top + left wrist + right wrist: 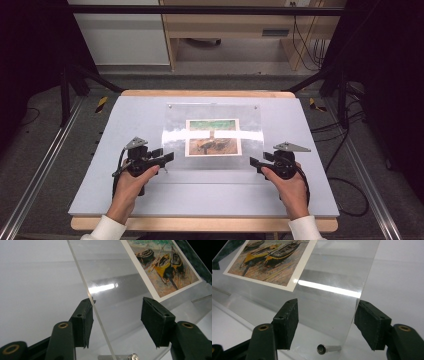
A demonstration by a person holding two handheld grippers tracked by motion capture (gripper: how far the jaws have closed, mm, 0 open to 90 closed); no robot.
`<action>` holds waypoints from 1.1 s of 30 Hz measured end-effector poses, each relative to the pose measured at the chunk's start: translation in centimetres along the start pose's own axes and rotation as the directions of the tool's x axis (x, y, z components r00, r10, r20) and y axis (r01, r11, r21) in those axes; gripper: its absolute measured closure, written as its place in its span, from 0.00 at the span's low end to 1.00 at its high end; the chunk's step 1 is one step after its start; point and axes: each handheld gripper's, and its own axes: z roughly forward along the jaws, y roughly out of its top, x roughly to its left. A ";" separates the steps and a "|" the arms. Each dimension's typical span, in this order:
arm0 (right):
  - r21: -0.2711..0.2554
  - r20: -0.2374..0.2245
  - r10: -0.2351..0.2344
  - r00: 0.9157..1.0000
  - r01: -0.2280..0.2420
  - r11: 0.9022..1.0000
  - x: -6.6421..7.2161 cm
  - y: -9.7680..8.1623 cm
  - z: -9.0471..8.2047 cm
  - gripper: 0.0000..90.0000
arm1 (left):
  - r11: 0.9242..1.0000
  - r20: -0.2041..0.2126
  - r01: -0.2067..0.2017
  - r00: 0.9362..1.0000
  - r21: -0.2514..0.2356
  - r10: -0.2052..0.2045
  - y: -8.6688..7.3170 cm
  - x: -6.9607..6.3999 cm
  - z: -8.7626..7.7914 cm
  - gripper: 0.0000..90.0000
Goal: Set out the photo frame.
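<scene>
White-sleeved forearms are seen entering from the near edge of the pale grey worktop [100,200], each hand wrapped around a black tool with its tongs turned inward. The left tongs [167,156] are held spread about the left edge of the clear rectangular acrylic sheet [215,112], one pad just beside it. The right tongs [256,162] are likewise spread about the right edge, not pinching. A printed picture of beached boats [212,137] is carried in the sheet, which lies mid-worktop between both tools.
</scene>
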 end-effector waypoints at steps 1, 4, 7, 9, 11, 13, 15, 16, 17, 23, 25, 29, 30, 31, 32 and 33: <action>-0.003 0.000 -0.007 1.000 0.007 1.000 0.0 0.0 -0.1 0.42 | 1.000 -0.002 -0.004 1.000 -0.003 0.004 -0.1 0.0 -0.1 0.48; -0.007 0.005 -0.015 1.000 0.015 1.000 0.1 -0.1 -0.3 0.43 | 1.000 -0.006 -0.005 1.000 -0.006 0.005 -0.1 -0.2 -0.3 0.49; -0.008 0.009 -0.013 1.000 0.013 1.000 0.2 -0.2 -0.5 0.45 | 1.000 -0.008 -0.003 1.000 -0.008 0.003 -0.2 -0.3 -0.4 0.51; -0.008 0.010 -0.011 1.000 0.011 1.000 0.2 -0.3 -0.6 0.46 | 1.000 -0.008 -0.005 1.000 -0.007 0.005 -0.2 -0.3 -0.5 0.51; -0.010 0.013 -0.016 1.000 0.016 1.000 0.3 -0.4 -0.7 0.46 | 1.000 -0.010 -0.002 1.000 -0.012 0.002 -0.3 -0.4 -0.5 0.52; -0.010 0.015 -0.022 1.000 0.023 1.000 0.4 -0.4 -0.7 0.46 | 1.000 -0.014 -0.011 1.000 -0.009 0.010 -0.3 -0.5 -0.7 0.52; -0.008 0.020 -0.026 0.999 0.026 1.000 0.5 -0.5 -0.8 0.47 | 1.000 -0.015 -0.011 1.000 -0.009 0.011 -0.3 -0.5 -0.7 0.52; -0.008 0.022 -0.029 0.999 0.029 1.000 0.5 -0.5 -0.8 0.47 | 1.000 -0.016 -0.012 1.000 -0.009 0.012 -0.3 -0.6 -0.8 0.53; -0.009 0.023 -0.030 0.999 0.030 0.999 0.5 -0.5 -0.9 0.48 | 1.000 -0.016 -0.014 1.000 -0.009 0.013 -0.3 -0.6 -0.8 0.53; -0.015 0.021 -0.033 0.999 0.033 0.999 0.5 -0.7 -1.2 0.50 | 1.000 -0.015 -0.006 1.000 -0.013 0.006 -0.5 -0.7 -1.1 0.56; -0.015 0.022 -0.031 0.999 0.031 0.999 0.5 -0.8 -1.3 0.51 | 1.000 -0.018 -0.009 1.000 -0.013 0.009 -0.5 -0.7 -1.2 0.56; -0.015 0.026 -0.035 0.999 0.035 0.999 0.6 -0.9 -1.5 0.53 | 1.000 -0.021 -0.014 1.000 -0.010 0.013 -0.5 -0.9 -1.3 0.57; -0.014 0.026 -0.038 0.999 0.038 0.999 0.6 -0.9 -1.5 0.53 | 1.000 -0.023 -0.015 1.000 -0.010 0.015 -0.5 -0.9 -1.4 0.57; -0.015 0.027 -0.038 0.999 0.038 0.999 0.6 -0.9 -1.5 0.54 | 1.000 -0.023 -0.016 1.000 -0.009 0.016 -0.5 -0.9 -1.4 0.57; -0.015 0.029 -0.033 0.999 0.033 0.999 0.7 -1.0 -1.6 0.54 | 1.000 -0.022 -0.017 1.000 -0.009 0.017 -0.5 -0.9 -1.5 0.58; -0.014 0.029 -0.037 0.999 0.037 0.999 0.7 -1.0 -1.7 0.55 | 1.000 -0.021 -0.016 1.000 -0.008 0.016 -0.6 -0.9 -1.5 0.58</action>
